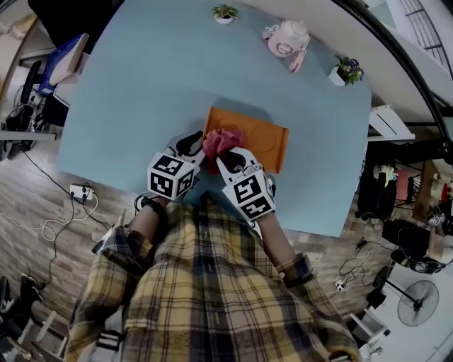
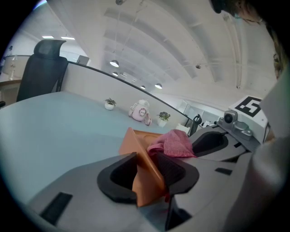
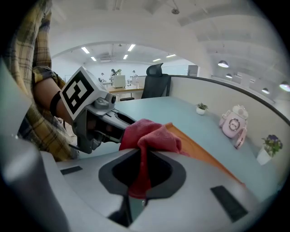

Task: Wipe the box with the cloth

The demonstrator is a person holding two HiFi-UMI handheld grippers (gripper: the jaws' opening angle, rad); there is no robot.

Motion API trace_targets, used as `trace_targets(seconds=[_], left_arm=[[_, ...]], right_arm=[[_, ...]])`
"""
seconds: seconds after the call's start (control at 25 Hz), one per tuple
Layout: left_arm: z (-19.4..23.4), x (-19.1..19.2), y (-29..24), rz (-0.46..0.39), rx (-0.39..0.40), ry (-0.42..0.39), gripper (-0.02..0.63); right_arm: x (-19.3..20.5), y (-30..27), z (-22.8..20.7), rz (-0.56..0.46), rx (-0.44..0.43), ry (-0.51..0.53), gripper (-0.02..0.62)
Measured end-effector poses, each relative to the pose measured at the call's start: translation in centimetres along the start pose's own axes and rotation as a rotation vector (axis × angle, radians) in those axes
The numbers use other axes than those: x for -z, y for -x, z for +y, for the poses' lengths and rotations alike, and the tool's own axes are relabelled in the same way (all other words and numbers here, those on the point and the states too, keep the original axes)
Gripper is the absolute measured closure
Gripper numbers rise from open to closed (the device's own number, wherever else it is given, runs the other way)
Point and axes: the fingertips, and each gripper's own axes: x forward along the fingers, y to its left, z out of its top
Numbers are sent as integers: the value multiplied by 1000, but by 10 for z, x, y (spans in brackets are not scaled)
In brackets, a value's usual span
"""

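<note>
An orange box (image 1: 258, 138) lies on the light blue table (image 1: 156, 85), just beyond both grippers. My left gripper (image 1: 200, 157) is shut on the box's near left wall (image 2: 147, 174), which stands between its black pads. A bunched red cloth (image 1: 218, 142) rests on the box's near edge. My right gripper (image 1: 224, 164) is shut on the cloth (image 3: 147, 140), with a fold hanging down between its jaws. In the left gripper view the cloth (image 2: 174, 142) sits against the box rim, right beside the right gripper (image 2: 213, 140).
At the table's far edge stand a small potted plant (image 1: 224, 13), a pink toy clock (image 1: 287, 39) and a second potted plant (image 1: 345, 71). A black office chair (image 2: 43, 68) stands past the table's left side. Cables and a power strip (image 1: 80, 191) lie on the wooden floor.
</note>
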Motion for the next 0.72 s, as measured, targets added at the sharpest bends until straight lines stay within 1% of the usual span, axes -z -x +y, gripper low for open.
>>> trace_targets(seconds=[0.32, 0.56, 0.72], left_arm=[[0, 2, 1, 14, 9, -5, 465], [0, 1, 1, 26, 14, -18, 463], [0, 0, 1, 30, 15, -16, 461]], right_arm=[[15, 9, -7, 57, 52, 50, 558], [36, 28, -26, 101, 119, 5, 558], [52, 43, -42, 134, 175, -6, 558]])
